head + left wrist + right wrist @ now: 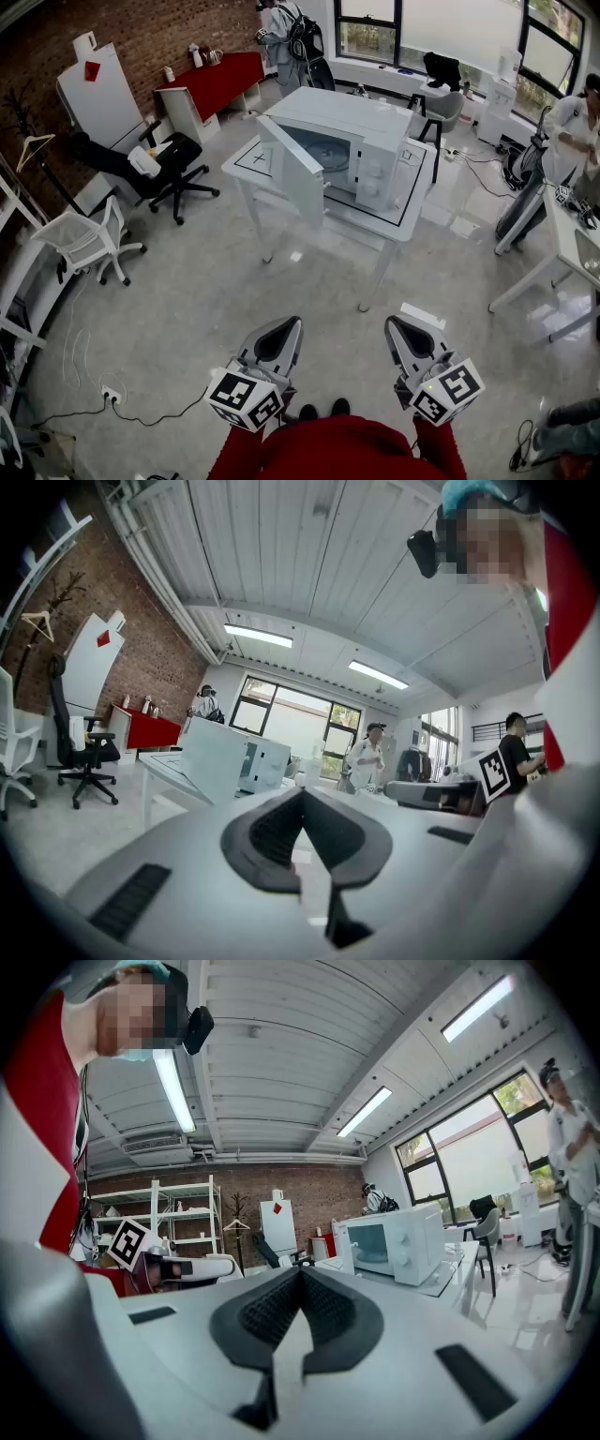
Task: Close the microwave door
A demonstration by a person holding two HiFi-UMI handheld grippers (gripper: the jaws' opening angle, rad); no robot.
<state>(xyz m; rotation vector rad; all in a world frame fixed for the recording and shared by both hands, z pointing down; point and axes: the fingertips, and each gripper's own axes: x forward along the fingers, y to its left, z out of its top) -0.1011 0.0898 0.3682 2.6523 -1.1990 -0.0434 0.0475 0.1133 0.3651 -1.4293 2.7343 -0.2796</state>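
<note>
A white microwave (361,145) stands on a white table (246,169) some way ahead of me. Its door (291,171) hangs open, swung out to the left over the table's front edge. Both grippers are held low and near my body, far short of the table. My left gripper (292,323) is shut with nothing in it, and my right gripper (392,323) is shut and empty too. The left gripper view shows the microwave (248,761) past the closed tips (302,791). In the right gripper view the microwave (398,1241) sits to the right of the shut tips (300,1271).
A black office chair (164,169) and a white chair (89,239) stand at the left. A red cabinet (216,80) lines the brick wall. Another white table (562,234) is at the right, with a person (577,117) beyond it. Cables (122,403) lie on the floor at lower left.
</note>
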